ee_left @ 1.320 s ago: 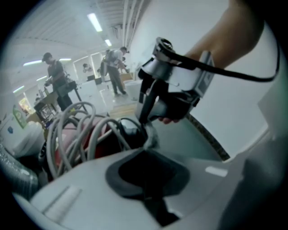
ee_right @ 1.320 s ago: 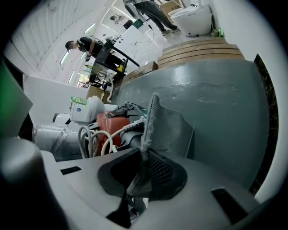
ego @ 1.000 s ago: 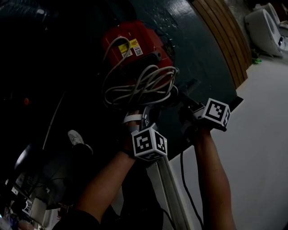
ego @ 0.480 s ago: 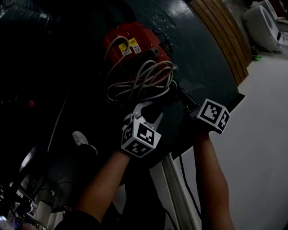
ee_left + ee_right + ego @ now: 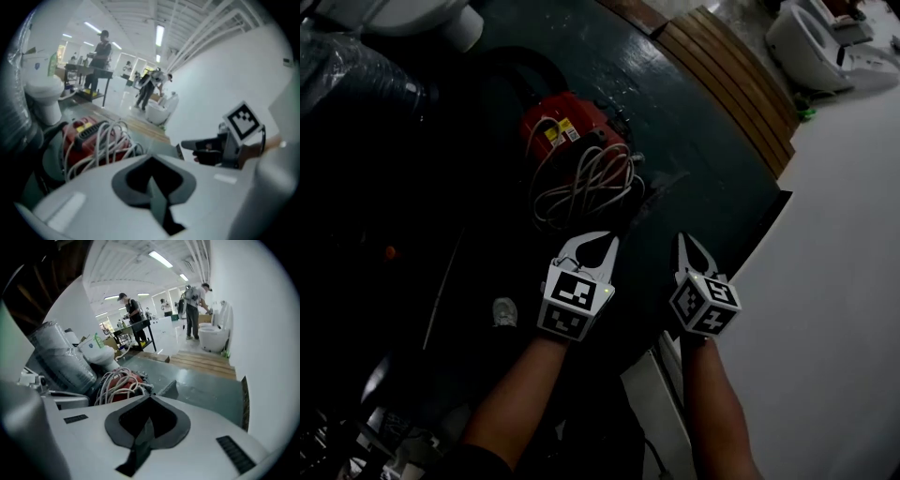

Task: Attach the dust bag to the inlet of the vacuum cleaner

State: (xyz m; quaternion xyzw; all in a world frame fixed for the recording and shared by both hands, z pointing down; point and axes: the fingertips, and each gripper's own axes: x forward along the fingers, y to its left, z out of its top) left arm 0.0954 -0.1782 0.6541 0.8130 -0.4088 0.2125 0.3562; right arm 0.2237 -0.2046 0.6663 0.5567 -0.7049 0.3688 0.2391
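Note:
The red vacuum cleaner [image 5: 567,131] lies on the dark platform, and a grey cable coil [image 5: 586,180] is heaped on its near side. In the left gripper view the vacuum cleaner [image 5: 86,136] and cable [image 5: 115,140] sit at lower left. I cannot make out a dust bag for certain. My left gripper [image 5: 600,238] hovers just short of the cable. Its jaws have just closed and nothing is between them. My right gripper [image 5: 682,240] hangs beside it to the right, also just closed and empty. Both point down at the platform without touching anything.
Wooden planks [image 5: 727,80] border the dark platform [image 5: 703,159], with white floor beyond. White toilets [image 5: 811,47] stand at the far right, and another toilet [image 5: 101,352] and a wrapped grey roll [image 5: 61,359] behind the vacuum. People stand by a table in the distance.
Both grippers have drawn back from the cable and vacuum and risen toward the camera. They have rolled so their jaws show, both shut and empty.

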